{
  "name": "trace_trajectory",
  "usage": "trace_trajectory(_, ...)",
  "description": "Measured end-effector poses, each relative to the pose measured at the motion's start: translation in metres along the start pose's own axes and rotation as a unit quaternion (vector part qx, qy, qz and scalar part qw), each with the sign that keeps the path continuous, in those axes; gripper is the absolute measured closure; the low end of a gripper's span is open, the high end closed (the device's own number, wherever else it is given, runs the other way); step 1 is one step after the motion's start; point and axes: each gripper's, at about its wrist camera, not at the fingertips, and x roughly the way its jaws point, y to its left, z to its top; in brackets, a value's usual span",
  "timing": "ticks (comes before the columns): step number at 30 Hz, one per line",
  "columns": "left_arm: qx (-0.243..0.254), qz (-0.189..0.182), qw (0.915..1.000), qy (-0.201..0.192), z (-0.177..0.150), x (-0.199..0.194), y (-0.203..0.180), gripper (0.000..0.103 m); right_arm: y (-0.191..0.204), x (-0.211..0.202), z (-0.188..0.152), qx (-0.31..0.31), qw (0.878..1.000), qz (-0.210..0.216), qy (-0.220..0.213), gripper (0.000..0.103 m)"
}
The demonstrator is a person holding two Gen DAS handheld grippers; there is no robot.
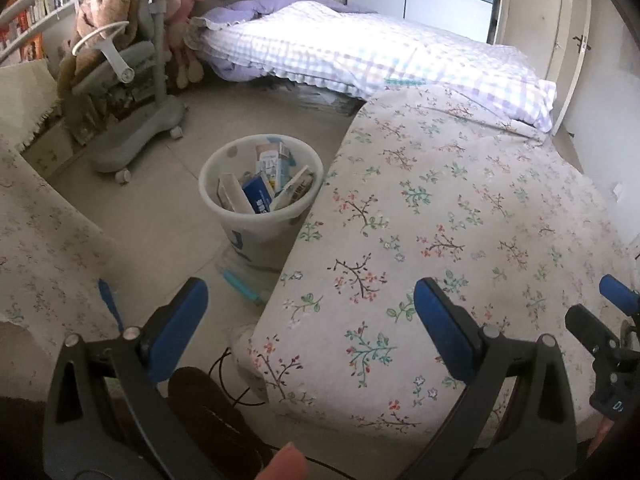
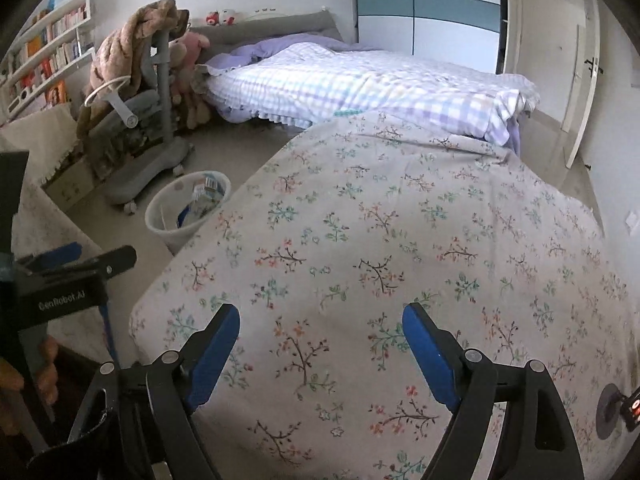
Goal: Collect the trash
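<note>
We see both tongs spread, nothing pinched: left tongs [image 1: 310, 328], right tongs [image 2: 320, 346] over floral table [image 2: 400, 220]. Bin [image 1: 262, 184] on floor by table's left edge, holds boxes [image 1: 264, 190].

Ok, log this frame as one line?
left gripper: open, empty | right gripper: open, empty | bin: on floor, holds cartons | floral cloth: bare

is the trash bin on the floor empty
No, the left wrist view shows the white bin holding several cardboard boxes, packed upright almost to its rim.
</note>
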Motion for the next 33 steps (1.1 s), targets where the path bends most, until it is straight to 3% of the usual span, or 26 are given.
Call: trace_trajectory(33, 0.001, 0.002, 0.9997, -0.026, -0.006, -0.009, -0.008, 0.001, -0.007, 0.002, 0.015, 0.028, 0.999, -0.007, -0.035, 0.018)
